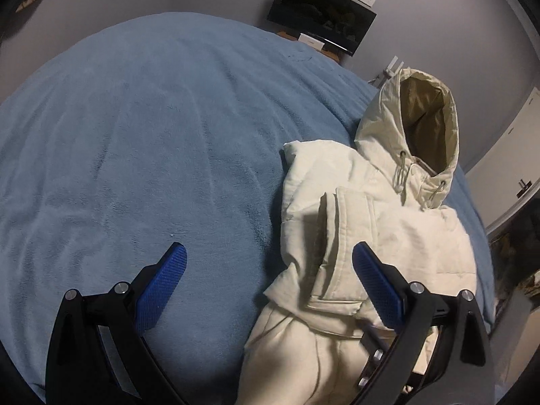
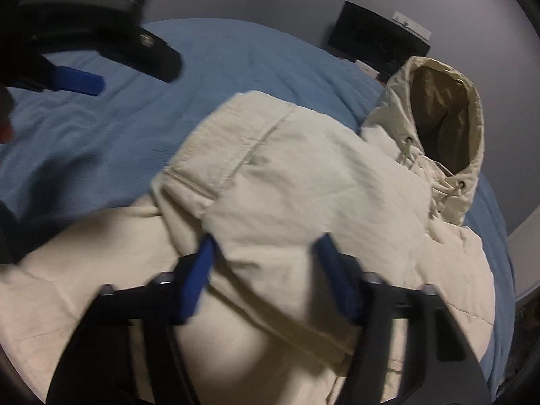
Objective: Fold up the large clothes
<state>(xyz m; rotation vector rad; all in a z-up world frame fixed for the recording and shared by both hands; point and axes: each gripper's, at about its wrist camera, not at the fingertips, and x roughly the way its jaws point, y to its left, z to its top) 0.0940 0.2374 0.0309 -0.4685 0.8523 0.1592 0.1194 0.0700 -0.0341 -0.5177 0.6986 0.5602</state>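
A cream hooded jacket (image 1: pixel 371 222) lies partly folded on a blue blanket (image 1: pixel 152 135), hood (image 1: pixel 422 125) standing open at the far end. My left gripper (image 1: pixel 270 270) is open and empty, hovering over the blanket at the jacket's left edge. In the right wrist view the jacket (image 2: pixel 303 185) fills the middle. My right gripper (image 2: pixel 266 253) has its blue pads (image 2: pixel 195 280) spread around a bulging fold of the sleeve; whether it grips the cloth is unclear because of blur. The left gripper (image 2: pixel 77 81) shows at upper left.
The blue blanket (image 2: pixel 236 54) covers the whole bed. A dark monitor (image 1: pixel 320 17) stands against the grey wall beyond the bed. A white door (image 1: pixel 513 145) is at the right.
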